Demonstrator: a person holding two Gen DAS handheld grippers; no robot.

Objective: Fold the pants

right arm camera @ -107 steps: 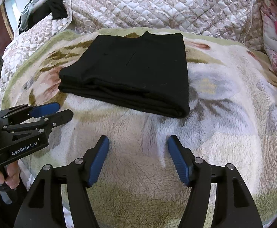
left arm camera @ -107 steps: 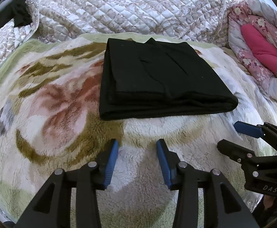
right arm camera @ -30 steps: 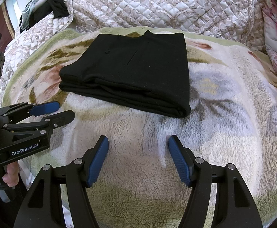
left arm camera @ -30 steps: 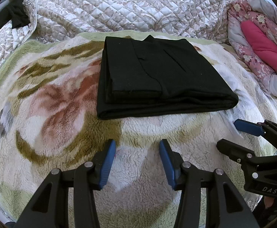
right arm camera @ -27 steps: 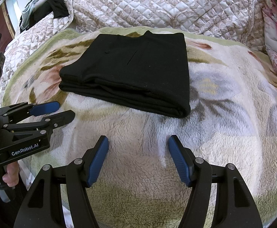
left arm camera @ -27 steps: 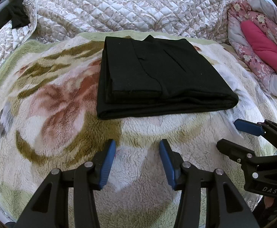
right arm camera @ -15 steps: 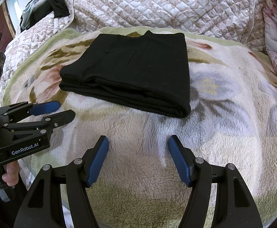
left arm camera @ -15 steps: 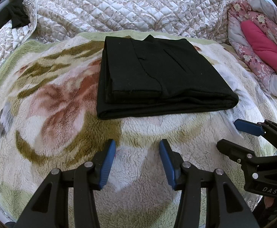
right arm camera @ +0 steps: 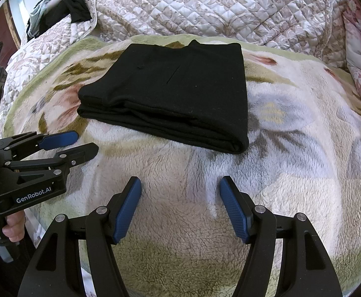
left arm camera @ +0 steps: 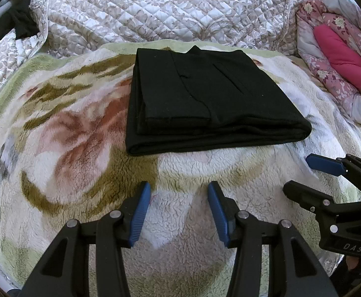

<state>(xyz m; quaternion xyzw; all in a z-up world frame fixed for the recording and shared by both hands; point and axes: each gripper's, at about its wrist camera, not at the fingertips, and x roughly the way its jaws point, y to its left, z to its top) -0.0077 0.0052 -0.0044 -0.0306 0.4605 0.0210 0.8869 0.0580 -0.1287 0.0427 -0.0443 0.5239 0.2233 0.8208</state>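
Lying squared in a compact stack mid-blanket (left arm camera: 76,163), pants (left arm camera: 205,104) look fully folded. Left gripper (left arm camera: 179,206) and right gripper (right arm camera: 180,206), both wide and empty, hover clear nearside.

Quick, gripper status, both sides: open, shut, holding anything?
Left gripper: open, holding nothing, over the fleece blanket, short of the folded black pants.
Right gripper: open, holding nothing, also short of the pants.

left wrist: low, near blanket (left arm camera: 81,148), faces forward | right wrist: same | shared: pants (left arm camera: 205,99)
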